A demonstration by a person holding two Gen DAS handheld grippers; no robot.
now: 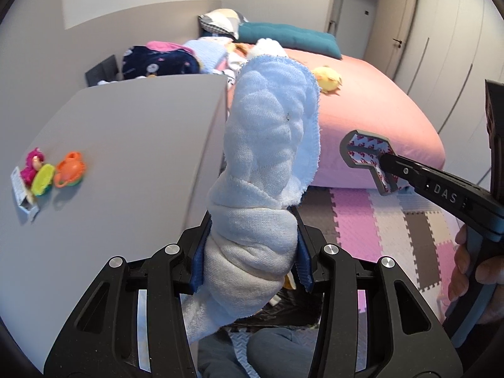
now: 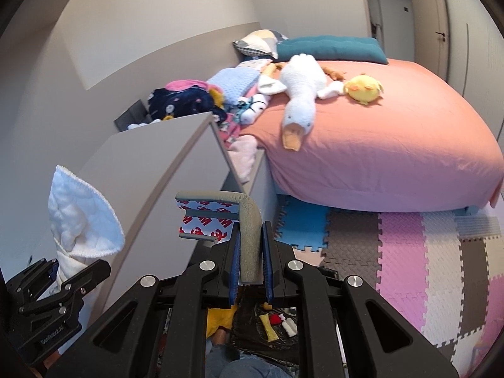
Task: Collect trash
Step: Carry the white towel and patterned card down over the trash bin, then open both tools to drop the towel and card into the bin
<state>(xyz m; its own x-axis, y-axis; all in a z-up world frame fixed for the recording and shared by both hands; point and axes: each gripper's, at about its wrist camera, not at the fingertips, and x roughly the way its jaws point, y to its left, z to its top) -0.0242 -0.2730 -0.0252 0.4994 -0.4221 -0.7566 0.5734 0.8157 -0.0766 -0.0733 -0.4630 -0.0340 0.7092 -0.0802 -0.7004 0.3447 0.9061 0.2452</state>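
My left gripper [image 1: 252,245] is shut on a rolled white and pale blue quilted cloth [image 1: 271,132] that stands up between its blue pads. In the right wrist view that same cloth [image 2: 82,214] and left gripper [image 2: 67,267] show at the lower left. My right gripper [image 2: 251,252] is shut on a grey foam corner guard [image 2: 249,220] whose inner face has red-printed adhesive backing. The left wrist view shows the corner guard [image 1: 365,151] at the right, on the tip of the right gripper [image 1: 389,160]. A black trash bag [image 2: 252,324] holding small scraps lies open below both grippers.
A grey cabinet [image 1: 126,157] stands at the left with small colourful toys [image 1: 67,170] on its top. Beyond it is a bed [image 2: 378,145] with a goose plush [image 2: 299,94] and a yellow chick [image 2: 363,89]. Foam puzzle mats [image 2: 425,267] cover the floor. A hand [image 1: 472,267] holds the right gripper.
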